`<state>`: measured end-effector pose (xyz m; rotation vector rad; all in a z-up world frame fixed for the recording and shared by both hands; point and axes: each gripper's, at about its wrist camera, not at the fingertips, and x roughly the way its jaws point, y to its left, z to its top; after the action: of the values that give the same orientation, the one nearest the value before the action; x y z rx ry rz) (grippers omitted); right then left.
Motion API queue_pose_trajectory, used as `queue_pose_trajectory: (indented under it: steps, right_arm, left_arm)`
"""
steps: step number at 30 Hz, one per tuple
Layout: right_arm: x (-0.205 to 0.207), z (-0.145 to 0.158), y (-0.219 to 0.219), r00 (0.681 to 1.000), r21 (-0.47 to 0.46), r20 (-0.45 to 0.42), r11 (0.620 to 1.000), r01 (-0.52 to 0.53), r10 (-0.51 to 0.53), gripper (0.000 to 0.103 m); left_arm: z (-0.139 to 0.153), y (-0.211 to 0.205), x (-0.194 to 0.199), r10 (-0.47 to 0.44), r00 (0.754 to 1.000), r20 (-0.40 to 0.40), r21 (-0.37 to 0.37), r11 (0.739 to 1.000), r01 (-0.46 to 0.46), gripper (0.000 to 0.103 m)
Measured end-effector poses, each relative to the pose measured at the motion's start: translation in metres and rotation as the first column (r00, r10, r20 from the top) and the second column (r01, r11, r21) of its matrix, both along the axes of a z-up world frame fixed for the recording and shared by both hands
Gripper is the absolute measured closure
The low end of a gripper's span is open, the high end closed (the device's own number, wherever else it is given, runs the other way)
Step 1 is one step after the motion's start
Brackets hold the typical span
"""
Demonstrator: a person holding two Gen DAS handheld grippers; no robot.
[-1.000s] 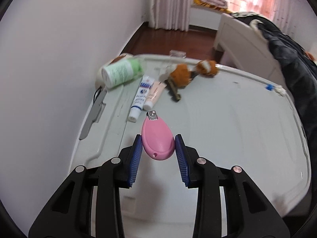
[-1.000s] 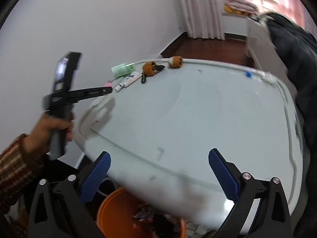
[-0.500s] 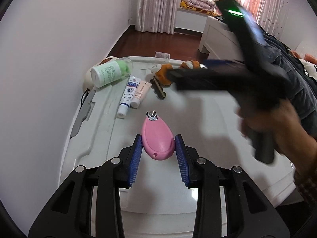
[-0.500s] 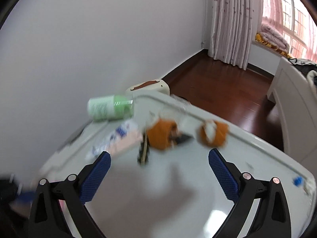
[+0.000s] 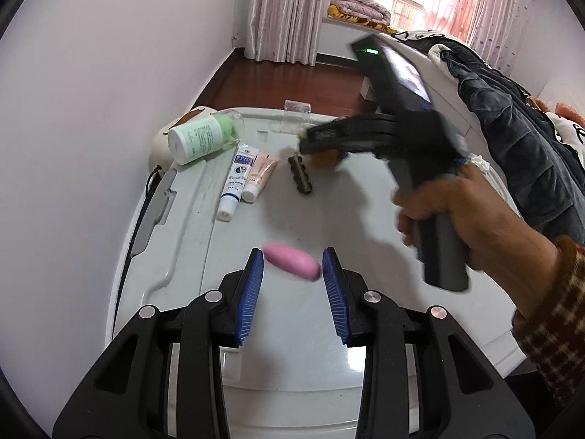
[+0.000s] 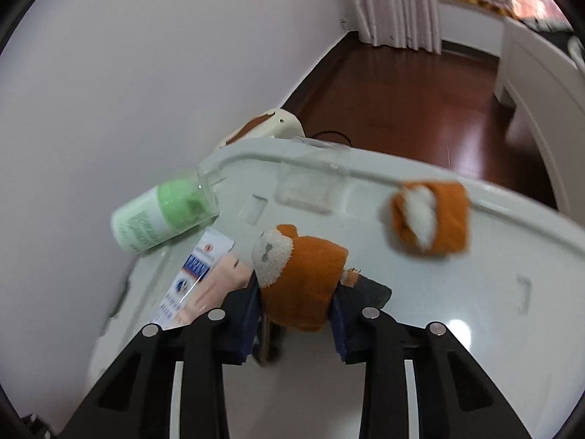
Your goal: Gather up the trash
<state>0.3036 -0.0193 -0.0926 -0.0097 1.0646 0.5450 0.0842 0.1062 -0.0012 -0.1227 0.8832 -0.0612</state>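
Note:
My left gripper (image 5: 292,280) is shut on a pink oval nail clipper (image 5: 291,261), held just above the white lid (image 5: 285,362). My right gripper (image 6: 297,312) is shut on an orange and white rolled sock (image 6: 299,274) at the far side of the lid; it also shows in the left wrist view (image 5: 321,153), held by a hand (image 5: 471,212). A second orange rolled sock (image 6: 429,217) lies to the right near the lid's rim.
A green and white bottle (image 5: 203,139) lies on its side at the far left. Two tubes (image 5: 237,179) lie beside it, and a dark comb-like piece (image 5: 300,179) next to them. White wall on the left. Dark clothes (image 5: 512,139) hang on the right.
My right gripper came down across the lid and closed on the orange sock. The pink nail clipper has turned sideways between my left fingers.

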Motion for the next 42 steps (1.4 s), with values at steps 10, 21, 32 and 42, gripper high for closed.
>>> queue_pose_trajectory:
  steps: [10, 21, 32, 42]
  right_arm:
    - [-0.119, 0.063, -0.084, 0.995, 0.049, 0.1, 0.999, 0.006, -0.011, 0.07]
    - [-0.303, 0.076, -0.158, 0.998, 0.068, 0.059, 0.998, -0.001, -0.003, 0.07]
    - [-0.339, 0.046, -0.184, 0.998, 0.073, 0.047, 0.997, 0.038, -0.041, 0.07]
    - [-0.337, 0.054, -0.187, 0.997, 0.095, 0.072, 0.995, 0.025, -0.032, 0.07]
  left_arm:
    - [0.009, -0.023, -0.012, -0.08, 0.997, 0.014, -0.01, 0.997, 0.08, 0.069]
    - [0.031, -0.063, -0.104, -0.187, 0.979, 0.074, -0.097, 0.976, 0.194, 0.069]
    - [0.002, -0.009, -0.056, -0.002, 0.999, -0.047, -0.051, 0.999, -0.001, 0.046]
    - [-0.069, -0.027, 0.029, -0.126, 0.977, -0.17, 0.132, 0.98, 0.149, 0.078]
